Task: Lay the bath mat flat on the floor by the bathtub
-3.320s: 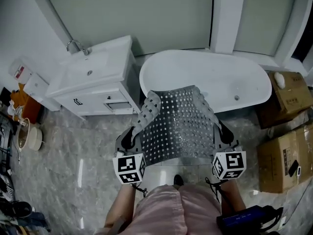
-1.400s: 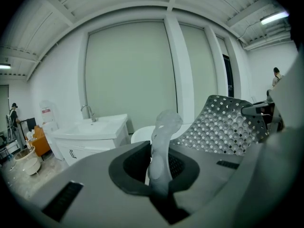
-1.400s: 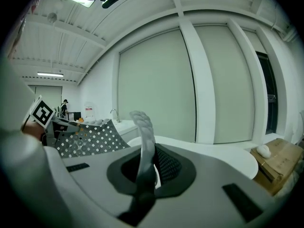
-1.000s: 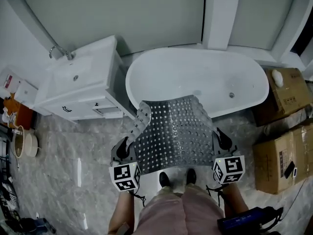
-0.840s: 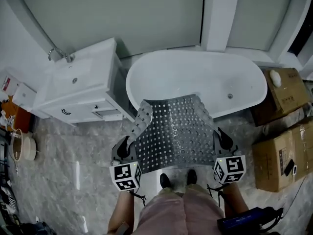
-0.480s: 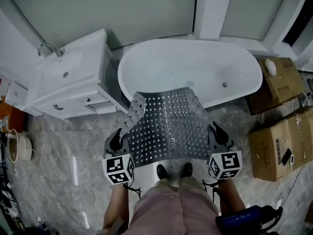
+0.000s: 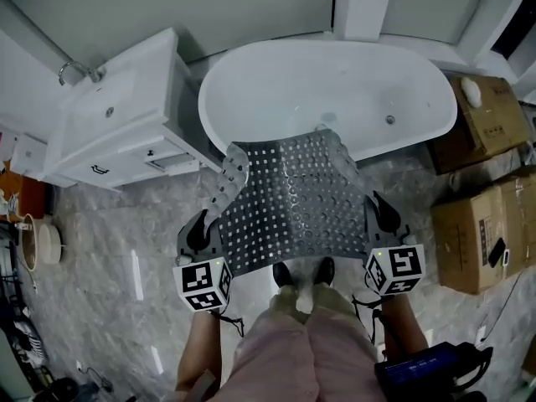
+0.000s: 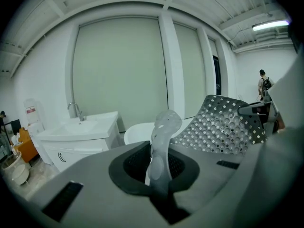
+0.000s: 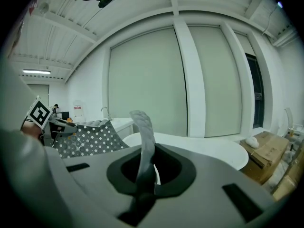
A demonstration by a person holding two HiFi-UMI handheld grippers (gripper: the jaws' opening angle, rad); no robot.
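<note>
Since a few seconds back the person has shuffled along the tub and the shoes have come into sight under the near edge of the mat, but the hold itself has not changed; the left gripper is pinched on the left near corner of the bath mat, and in the left gripper view a pale strip of it stands up from between the closed jaws of that gripper; the right gripper nips the right near corner the same way, with the mat's edge rising out of its jaws in the right gripper view; the mat hangs stretched between the two, sagging a little through the middle, holes and suckers showing, its far left corner curled over on itself, its far edge reaching towards the bathtub and, from above, overlapping the rim; I cannot tell whether it touches; it is not down on the marble floor yet, so I would judge the laying has hardly begun; the pale vanity stands to the left of the tub and cardboard boxes to the right, leaving the strip of floor under the mat as the likely spot; lowering both corners evenly should flatten it, though that curled corner may want smoothing.
</note>
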